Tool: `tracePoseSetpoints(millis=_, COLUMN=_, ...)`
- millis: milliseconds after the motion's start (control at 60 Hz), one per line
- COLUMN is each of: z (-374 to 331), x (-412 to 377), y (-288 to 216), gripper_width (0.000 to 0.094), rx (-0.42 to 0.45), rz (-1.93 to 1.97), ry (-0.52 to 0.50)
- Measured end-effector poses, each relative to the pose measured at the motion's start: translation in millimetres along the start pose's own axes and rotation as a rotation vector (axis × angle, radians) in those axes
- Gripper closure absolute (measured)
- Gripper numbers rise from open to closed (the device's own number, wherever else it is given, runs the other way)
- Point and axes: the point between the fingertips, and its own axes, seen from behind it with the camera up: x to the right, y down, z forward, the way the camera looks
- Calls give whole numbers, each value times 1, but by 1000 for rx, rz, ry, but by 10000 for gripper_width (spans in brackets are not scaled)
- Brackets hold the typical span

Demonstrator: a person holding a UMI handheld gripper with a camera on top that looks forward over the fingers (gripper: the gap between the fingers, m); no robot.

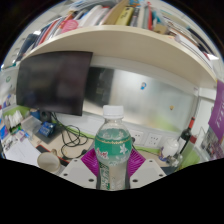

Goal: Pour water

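My gripper (112, 168) is shut on a clear plastic water bottle (112, 150) with a green label and a white cap (114, 111). Both purple pads (88, 162) press on the bottle's sides. The bottle stands upright between the fingers, held above the desk. A pale cup-like thing (48, 159) sits on the desk beyond the fingers to the left; what it is cannot be told.
A dark monitor (55, 82) stands at the back left. A shelf of books (110, 15) runs overhead. Cables and blue items (42, 127) lie on the desk at the left. A white wall board (150, 100) is behind the bottle.
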Motion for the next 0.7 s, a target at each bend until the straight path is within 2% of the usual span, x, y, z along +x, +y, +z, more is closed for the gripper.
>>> tracePoseSetpoints(millis=183, z=11, x=37, y=25, gripper_width=608, rx=45, rz=149, ry=43)
tracePoseSetpoints(millis=550, z=30, x=45, y=85, gripper_width=599, rx=68, rz=188, ry=14)
tracePoseSetpoints(millis=567, z=30, x=46, y=81, gripper_width=607, rx=92, rz=191, ry=16)
tracePoseSetpoints(millis=700, z=23, x=49, y=84, gripper_width=608, rx=121, rz=201, ry=30)
